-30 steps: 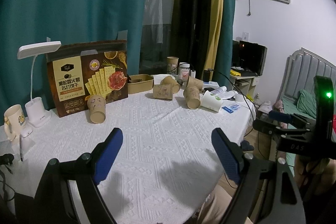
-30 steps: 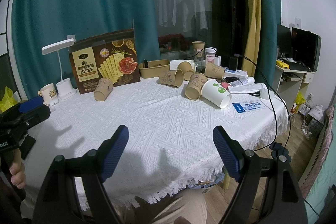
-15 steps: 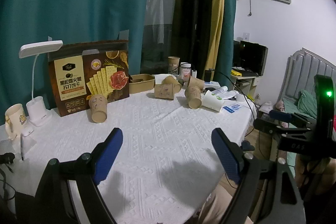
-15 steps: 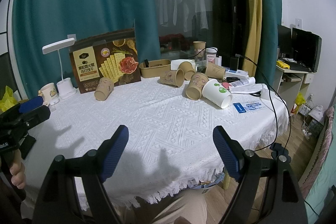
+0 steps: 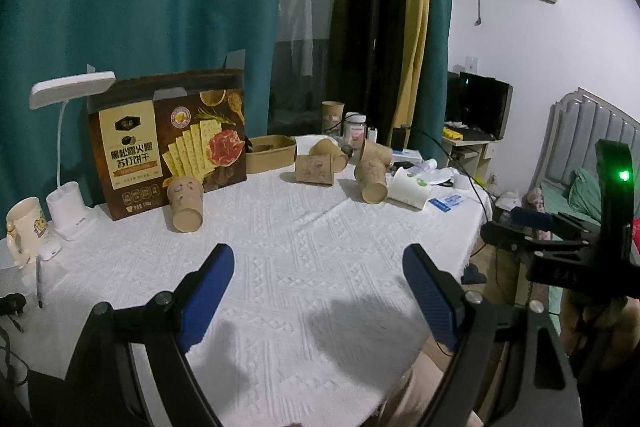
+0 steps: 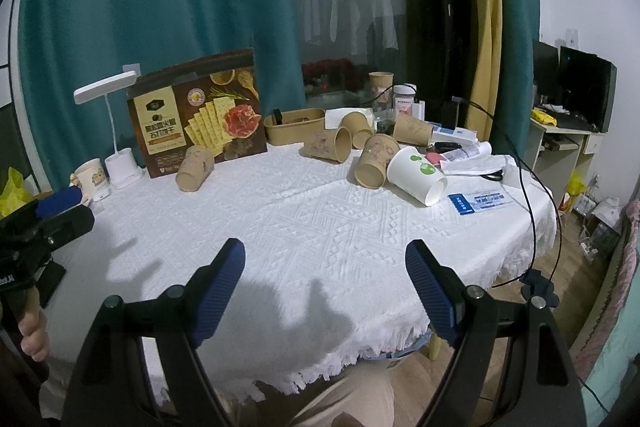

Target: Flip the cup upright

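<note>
Although the view has barely shifted in the last second, both the left tool (image 5: 316,291) and right tool (image 6: 325,283) are held wide open and empty, well short of the tipped paper cup (image 5: 185,203) on the desk (image 5: 320,267), so the flip is judged not yet begun.

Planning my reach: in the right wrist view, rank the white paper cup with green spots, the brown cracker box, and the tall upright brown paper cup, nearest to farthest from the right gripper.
1. White paper cup with green spots, lying right of centre.
2. Brown cracker box, standing back left.
3. Tall upright brown paper cup, at the table's far edge.

The right gripper is open.
</note>
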